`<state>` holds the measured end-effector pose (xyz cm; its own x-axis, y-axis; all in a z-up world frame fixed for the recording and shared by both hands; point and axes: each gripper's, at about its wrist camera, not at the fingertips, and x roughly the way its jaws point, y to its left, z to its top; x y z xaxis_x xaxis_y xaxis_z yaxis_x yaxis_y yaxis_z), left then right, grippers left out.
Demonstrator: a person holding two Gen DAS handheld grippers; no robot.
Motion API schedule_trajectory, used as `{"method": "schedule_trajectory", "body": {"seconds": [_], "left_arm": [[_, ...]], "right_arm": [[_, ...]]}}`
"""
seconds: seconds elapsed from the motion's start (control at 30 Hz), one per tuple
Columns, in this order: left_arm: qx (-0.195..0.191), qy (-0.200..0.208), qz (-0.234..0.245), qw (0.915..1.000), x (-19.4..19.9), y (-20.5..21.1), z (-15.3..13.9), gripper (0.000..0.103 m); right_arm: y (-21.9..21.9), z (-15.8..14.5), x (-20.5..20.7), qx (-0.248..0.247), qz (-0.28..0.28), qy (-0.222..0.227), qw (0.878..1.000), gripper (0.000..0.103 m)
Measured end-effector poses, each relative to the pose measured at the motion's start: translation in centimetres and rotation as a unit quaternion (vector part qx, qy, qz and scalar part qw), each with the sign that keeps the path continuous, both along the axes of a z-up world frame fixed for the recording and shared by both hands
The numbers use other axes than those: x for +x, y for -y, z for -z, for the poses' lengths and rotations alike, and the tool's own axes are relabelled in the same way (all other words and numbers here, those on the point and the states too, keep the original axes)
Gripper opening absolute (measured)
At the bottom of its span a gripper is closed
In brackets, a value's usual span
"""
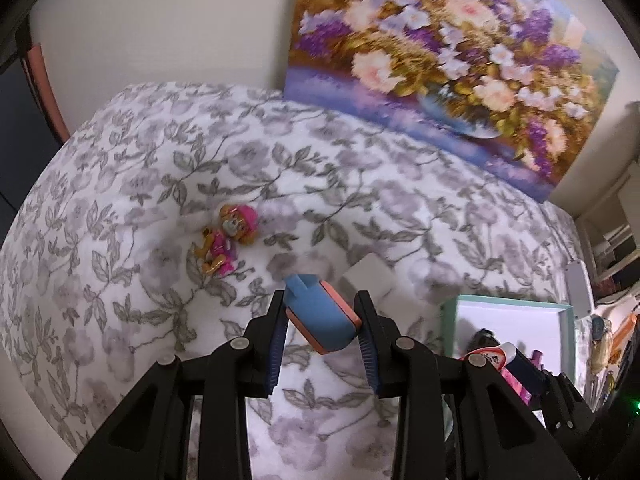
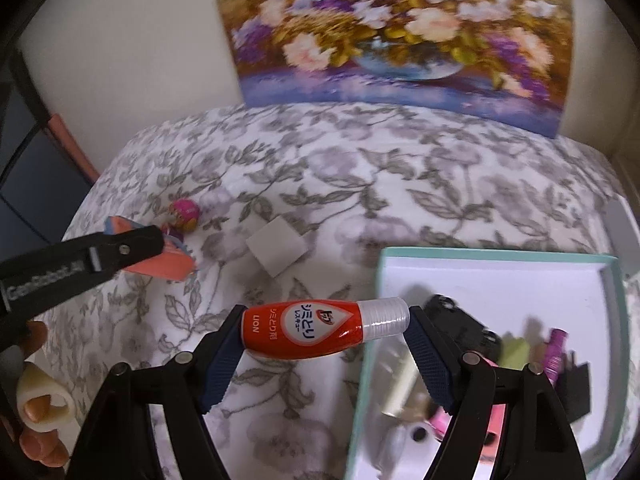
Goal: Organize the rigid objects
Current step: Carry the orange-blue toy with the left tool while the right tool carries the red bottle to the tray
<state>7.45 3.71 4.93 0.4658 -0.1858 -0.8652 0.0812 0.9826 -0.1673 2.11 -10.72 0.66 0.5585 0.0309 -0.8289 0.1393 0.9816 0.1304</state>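
My left gripper (image 1: 322, 320) is shut on a blue and orange block (image 1: 322, 318), held above the floral blanket (image 1: 120, 280); the block also shows in the right wrist view (image 2: 160, 264). My right gripper (image 2: 326, 334) is shut on a red bottle with a clear cap (image 2: 320, 330), held lengthwise between the pads, at the left edge of a mint-rimmed white box (image 2: 500, 254). A pink toy dog figure (image 1: 226, 242) lies on the blanket ahead and left of the left gripper. A white cube (image 2: 276, 246) lies on the blanket.
The box (image 1: 504, 304) holds several small items: a black toy car (image 2: 460, 320), a purple tube (image 2: 556, 350), pink and cream pieces. A flower painting (image 2: 400, 28) leans on the wall behind the bed. The left gripper's arm (image 2: 80, 256) crosses the right view's left side.
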Motion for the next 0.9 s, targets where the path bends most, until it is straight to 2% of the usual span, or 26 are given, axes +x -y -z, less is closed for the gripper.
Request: {"method": "schedule_trajectory", "body": {"seconds": [0.13,0.33,0.77,0.9], "left_arm": [[-0.028,0.001,0.018,0.9995,-0.7,0.6,-0.8,0.035],[-0.013,0.017,0.036,0.9991,-2.2,2.2,-2.0,0.035],[-0.001,0.012,0.095,0.9954,-4.7,7.6,-1.8,0.035],[0.01,0.018,0.124,0.9921,-5.9,10.1,-1.8,0.035]], "right_arm": [[1.6,-0.8,-1.4,0.015,0.037,-0.001,0.999,0.08],[4.9,-1.3,-4.0,0.044,0.11,-0.016,0.993,0.08],[9.7,-0.7,-4.8,-0.011,0.135,-0.029,0.99,0.08],[12.6,0.1,-5.5,-0.018,0.175,-0.043,0.984,0.08]]}}
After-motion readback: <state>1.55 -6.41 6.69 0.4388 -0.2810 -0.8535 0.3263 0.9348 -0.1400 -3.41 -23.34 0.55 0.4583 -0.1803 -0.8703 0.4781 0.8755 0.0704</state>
